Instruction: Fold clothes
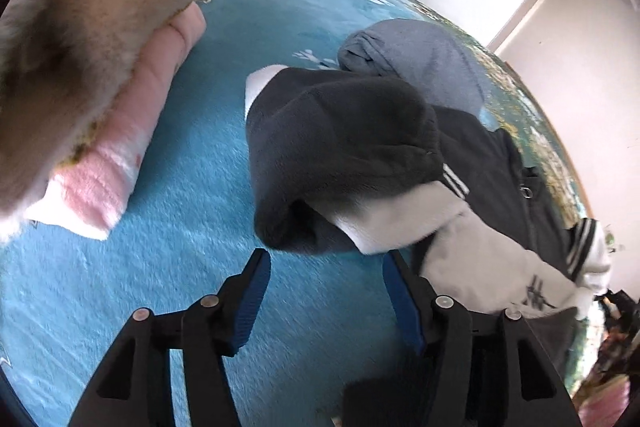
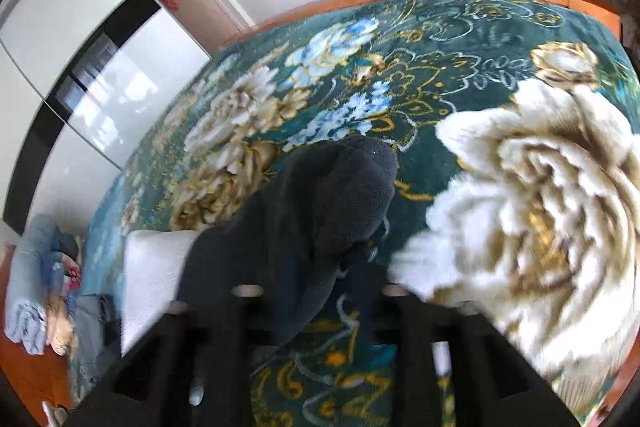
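The dark grey fleece garment with white lining (image 1: 340, 155) is seen bunched on the blue plush blanket (image 1: 192, 267), just ahead of the left gripper (image 1: 326, 263), whose jaws stand wide and empty, its long axis running toward the far right. The right gripper (image 2: 316, 291) is blurred; its opening cannot be told, and the garment's far end is hidden.

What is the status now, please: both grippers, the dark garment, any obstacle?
Left gripper open, empty. Right gripper blurred, state unclear. Dark fleece jacket with white sleeves lies bunched on blue plush blanket. Pink folded towel beside, apart.

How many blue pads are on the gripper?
2: both on the left gripper, one pad on its left finger, the other pad on its right finger.
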The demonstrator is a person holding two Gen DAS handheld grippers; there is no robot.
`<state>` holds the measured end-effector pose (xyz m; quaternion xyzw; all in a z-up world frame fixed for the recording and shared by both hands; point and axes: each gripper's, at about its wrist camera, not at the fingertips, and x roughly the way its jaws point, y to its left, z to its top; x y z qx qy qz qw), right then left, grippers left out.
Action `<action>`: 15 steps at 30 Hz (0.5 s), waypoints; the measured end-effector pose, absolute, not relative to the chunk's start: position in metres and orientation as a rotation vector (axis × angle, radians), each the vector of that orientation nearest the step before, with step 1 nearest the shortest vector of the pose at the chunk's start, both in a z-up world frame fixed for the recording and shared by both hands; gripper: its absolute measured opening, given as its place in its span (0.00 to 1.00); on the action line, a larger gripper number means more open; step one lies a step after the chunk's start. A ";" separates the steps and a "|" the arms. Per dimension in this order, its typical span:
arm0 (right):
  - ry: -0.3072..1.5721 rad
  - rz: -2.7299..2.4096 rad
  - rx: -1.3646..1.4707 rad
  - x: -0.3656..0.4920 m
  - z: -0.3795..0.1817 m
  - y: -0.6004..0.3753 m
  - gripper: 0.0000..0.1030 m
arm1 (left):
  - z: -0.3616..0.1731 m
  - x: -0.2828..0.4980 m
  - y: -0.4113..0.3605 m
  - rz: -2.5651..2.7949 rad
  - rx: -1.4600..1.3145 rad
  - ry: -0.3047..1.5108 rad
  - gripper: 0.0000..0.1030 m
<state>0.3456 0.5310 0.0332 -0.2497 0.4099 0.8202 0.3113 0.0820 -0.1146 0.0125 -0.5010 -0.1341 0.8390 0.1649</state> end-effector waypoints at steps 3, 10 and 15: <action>1.104 2.294 -0.685 0.349 0.042 0.491 0.43 | 0.020 0.092 -0.120 2.344 -1.390 -0.422 0.66; 1.184 2.590 -1.315 0.332 -0.008 0.347 0.50 | 0.024 0.127 -0.103 2.146 -1.333 -0.316 0.71; 1.199 2.540 -1.229 0.346 -0.019 0.318 0.50 | 0.022 0.147 -0.090 2.157 -1.313 -0.232 0.73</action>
